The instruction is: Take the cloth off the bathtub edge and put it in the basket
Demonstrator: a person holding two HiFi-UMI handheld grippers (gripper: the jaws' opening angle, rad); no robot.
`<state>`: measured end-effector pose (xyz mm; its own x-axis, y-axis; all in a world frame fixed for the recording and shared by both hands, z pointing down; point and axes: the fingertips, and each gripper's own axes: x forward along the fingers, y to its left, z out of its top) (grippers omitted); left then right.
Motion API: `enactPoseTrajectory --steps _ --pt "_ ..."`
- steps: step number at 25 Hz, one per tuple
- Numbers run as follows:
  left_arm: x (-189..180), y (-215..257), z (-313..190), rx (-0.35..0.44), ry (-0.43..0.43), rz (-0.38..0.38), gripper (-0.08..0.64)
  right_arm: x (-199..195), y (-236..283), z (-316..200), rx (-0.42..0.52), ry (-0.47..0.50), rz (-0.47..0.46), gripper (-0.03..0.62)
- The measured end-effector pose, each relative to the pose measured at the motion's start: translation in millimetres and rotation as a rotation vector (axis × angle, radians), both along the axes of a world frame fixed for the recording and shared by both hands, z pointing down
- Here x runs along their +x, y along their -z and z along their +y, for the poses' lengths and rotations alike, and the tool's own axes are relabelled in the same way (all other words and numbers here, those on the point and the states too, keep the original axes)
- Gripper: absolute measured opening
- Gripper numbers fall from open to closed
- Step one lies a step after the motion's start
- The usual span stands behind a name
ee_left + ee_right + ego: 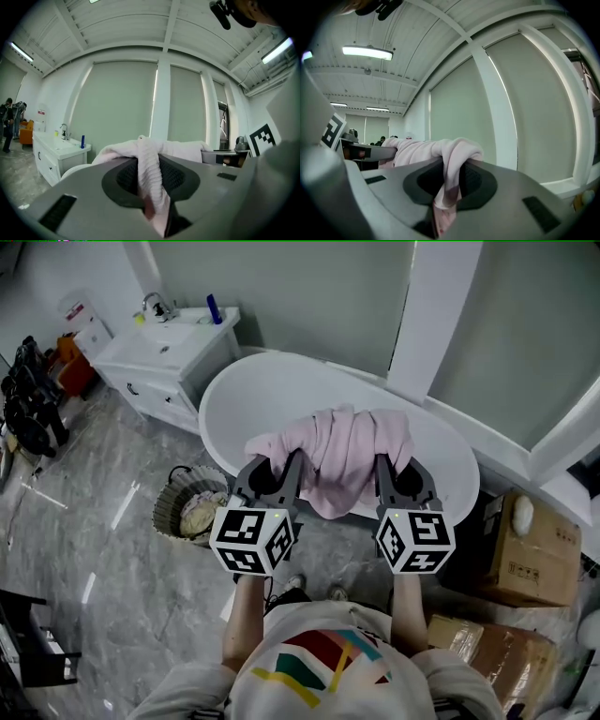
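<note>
Nearest the person, the left hand-held gripper [278, 468] and the right hand-held gripper [398, 470] each clamp one end of the pink cloth [342, 451], with a fold pinched between each pair of jaws. The cloth runs side to side between them, sagging in the middle over the near edge of the bathtub [272, 381]. The basket [161, 512] stands on the floor down to the left, closer to the left hand, so the carry likely goes leftward and down.

Bathroom set-up: white bathtub [281, 395], sink vanity [161, 354] (cardboard boxes [539, 554] alongside).
</note>
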<state>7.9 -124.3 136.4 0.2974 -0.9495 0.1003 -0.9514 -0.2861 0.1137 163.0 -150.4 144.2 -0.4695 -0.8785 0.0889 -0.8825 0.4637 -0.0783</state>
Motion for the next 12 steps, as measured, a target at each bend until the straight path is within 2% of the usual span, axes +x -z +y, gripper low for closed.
enactPoseTrajectory --steps 12 --pt "33.9 -3.5 23.9 0.026 0.099 -0.044 0.097 29.0 -7.9 17.8 0.018 0.100 -0.012 0.063"
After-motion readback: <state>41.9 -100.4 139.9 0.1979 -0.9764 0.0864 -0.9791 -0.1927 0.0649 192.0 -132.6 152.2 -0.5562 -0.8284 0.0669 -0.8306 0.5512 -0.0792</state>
